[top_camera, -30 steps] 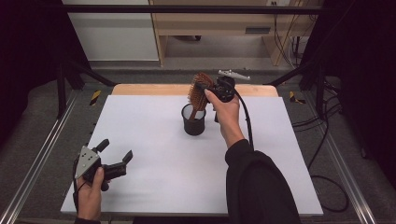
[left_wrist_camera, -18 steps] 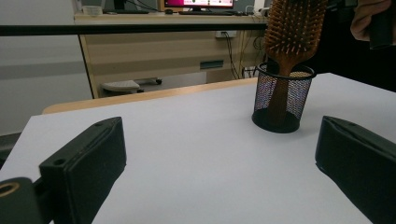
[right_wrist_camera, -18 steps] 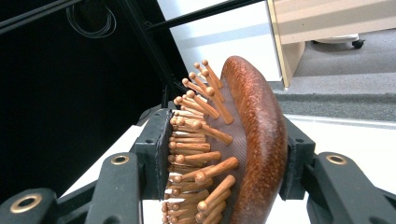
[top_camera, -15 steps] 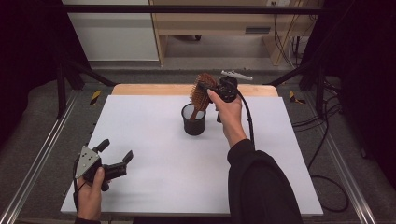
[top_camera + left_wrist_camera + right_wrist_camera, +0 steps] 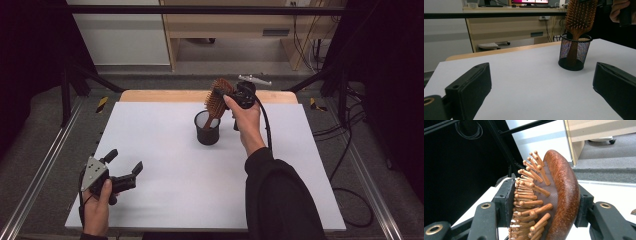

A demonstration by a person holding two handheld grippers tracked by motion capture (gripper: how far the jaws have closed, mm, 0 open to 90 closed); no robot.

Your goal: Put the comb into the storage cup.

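Note:
A wooden hairbrush [image 5: 217, 95] stands handle-down in a black mesh cup [image 5: 207, 129] at the far middle of the white table [image 5: 165, 200]. My right gripper [image 5: 225, 94] is shut on the brush head. In the right gripper view one pad meets the bristles and the other the wooden back of the hairbrush [image 5: 564, 195]. These jaws have just been easing open with the brush still between them. My left gripper [image 5: 125, 161] rests open and empty near the front left corner. The left gripper view looks toward the cup [image 5: 574, 55] and hairbrush [image 5: 580, 15].
A wooden strip [image 5: 165, 95] borders the table's far edge. Metal frame rails [image 5: 45, 165] run along the left and right sides. Cables [image 5: 350, 150] lie on the floor at the right. A wooden cabinet [image 5: 225, 30] stands beyond the table.
The right hand and the brush head have drifted very slightly to the right. The left gripper has kept still.

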